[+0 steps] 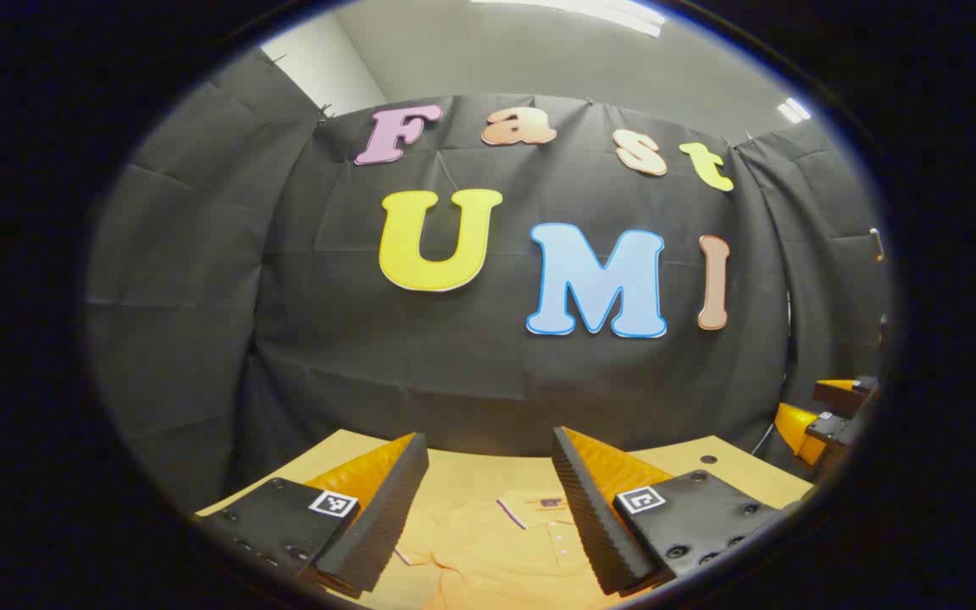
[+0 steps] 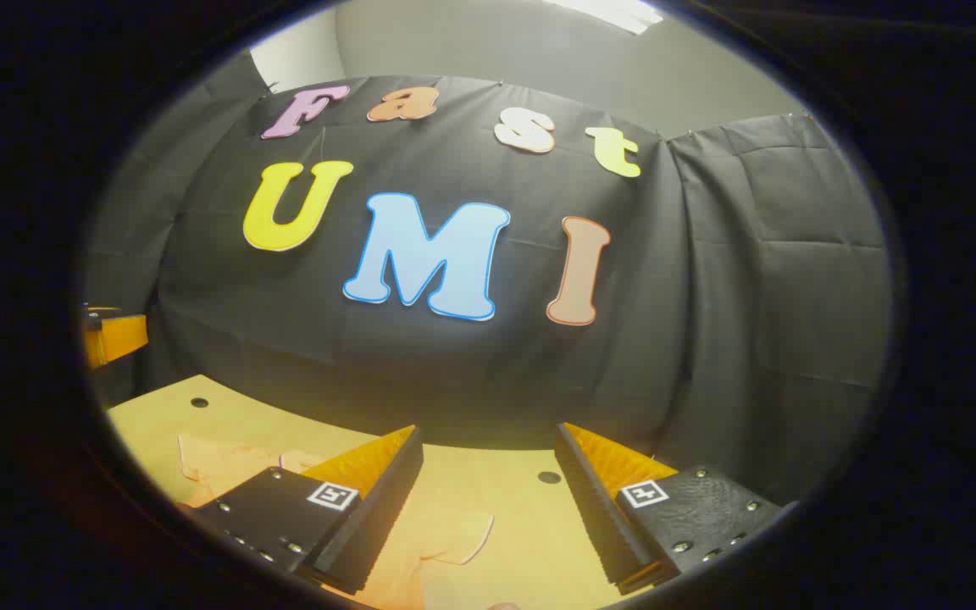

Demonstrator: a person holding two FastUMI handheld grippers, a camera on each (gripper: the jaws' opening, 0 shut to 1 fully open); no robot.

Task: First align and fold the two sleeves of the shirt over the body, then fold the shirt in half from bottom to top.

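I count one shirt (image 1: pixel 509 551) on one bench (image 2: pixel 158 415), my two grippers, left (image 1: pixel 488 508) and right (image 2: pixel 488 504), and perhaps two holes (image 2: pixel 199 402) along the bench's far edge.

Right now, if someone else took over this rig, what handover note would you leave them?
Left gripper: open, holding nothing, above the shirt near its collar.
Right gripper: open, holding nothing, above a sleeve that lies spread out on the table.
Done: no fold can be seen.
Left: fold both sleeves over the body, then fold the shirt bottom to top.
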